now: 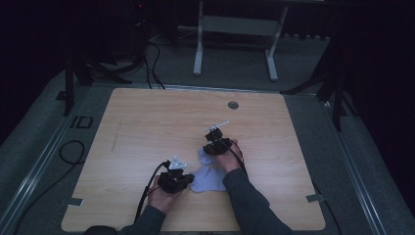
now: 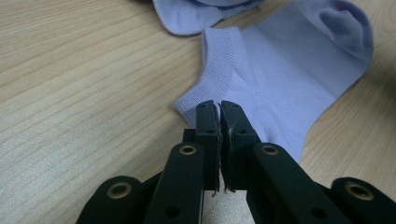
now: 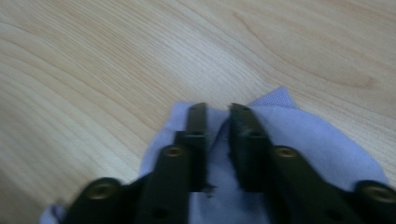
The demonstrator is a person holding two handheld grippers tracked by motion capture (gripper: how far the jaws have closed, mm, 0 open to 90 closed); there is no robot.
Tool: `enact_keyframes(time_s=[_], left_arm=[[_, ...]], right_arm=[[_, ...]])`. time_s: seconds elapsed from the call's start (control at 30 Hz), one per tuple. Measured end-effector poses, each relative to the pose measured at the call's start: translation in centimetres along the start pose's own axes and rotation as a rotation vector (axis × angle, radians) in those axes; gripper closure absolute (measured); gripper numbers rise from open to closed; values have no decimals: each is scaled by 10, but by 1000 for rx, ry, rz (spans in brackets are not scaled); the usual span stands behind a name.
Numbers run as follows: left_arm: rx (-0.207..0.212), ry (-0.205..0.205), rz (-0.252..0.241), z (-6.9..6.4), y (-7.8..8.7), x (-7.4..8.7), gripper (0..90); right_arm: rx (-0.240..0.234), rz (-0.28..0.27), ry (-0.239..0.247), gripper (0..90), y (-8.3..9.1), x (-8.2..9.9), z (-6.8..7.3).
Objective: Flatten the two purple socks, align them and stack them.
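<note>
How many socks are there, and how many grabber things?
Light purple socks: 2, one beside another
Black grippers: 2, left gripper and right gripper
Wooden table: 1
Total: 5

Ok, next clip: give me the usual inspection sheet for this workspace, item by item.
Surface: light wooden table, with a round grey grommet near the far edge.
Job's things: two pale lilac socks; one sock lies flat, a second sock beside it.
Clutter: nothing seen.
Grippers: left gripper has its jaws shut at the first sock's cuff; right gripper has its jaws slightly apart over the second sock.
Cables: black cable trails from the left gripper; a loop lies on the floor.
Surroundings: dark room, grey floor, white desk frame behind.
</note>
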State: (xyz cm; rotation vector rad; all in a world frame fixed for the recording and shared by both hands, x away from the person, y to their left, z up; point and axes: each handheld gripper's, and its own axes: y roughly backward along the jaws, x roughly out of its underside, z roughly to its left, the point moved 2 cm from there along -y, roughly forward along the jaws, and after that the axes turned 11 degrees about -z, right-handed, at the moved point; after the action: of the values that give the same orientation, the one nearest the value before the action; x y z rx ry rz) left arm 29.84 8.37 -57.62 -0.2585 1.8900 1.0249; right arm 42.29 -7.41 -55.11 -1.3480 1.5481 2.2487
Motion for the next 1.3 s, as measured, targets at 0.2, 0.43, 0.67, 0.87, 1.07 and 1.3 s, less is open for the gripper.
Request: enact_keyframes(time_s=[0.2,0.43,0.67,0.87,1.07,1.3], left_arm=[[-2,-3,0,0,0,0,866],[-4,-3,-2,0,0,0,867],[-4,-6,-2,0,0,0,868],[-8,-12,-4,-1,0,0,869],[-9,-14,-3,-1,0,0,870],[-10,-16,-3,-2,0,0,870]], right_arm=[[-14,-38,-18,889,13,0,0],[-26,-82,-13,889,34,-2,-6],[-33,-96,-24,889,50,2,-17],[-32,-108,-39,889,63,7,-27],[-8,-102,-47,889,70,15,-39],[9,-109,-85,886,83,27,-60]])
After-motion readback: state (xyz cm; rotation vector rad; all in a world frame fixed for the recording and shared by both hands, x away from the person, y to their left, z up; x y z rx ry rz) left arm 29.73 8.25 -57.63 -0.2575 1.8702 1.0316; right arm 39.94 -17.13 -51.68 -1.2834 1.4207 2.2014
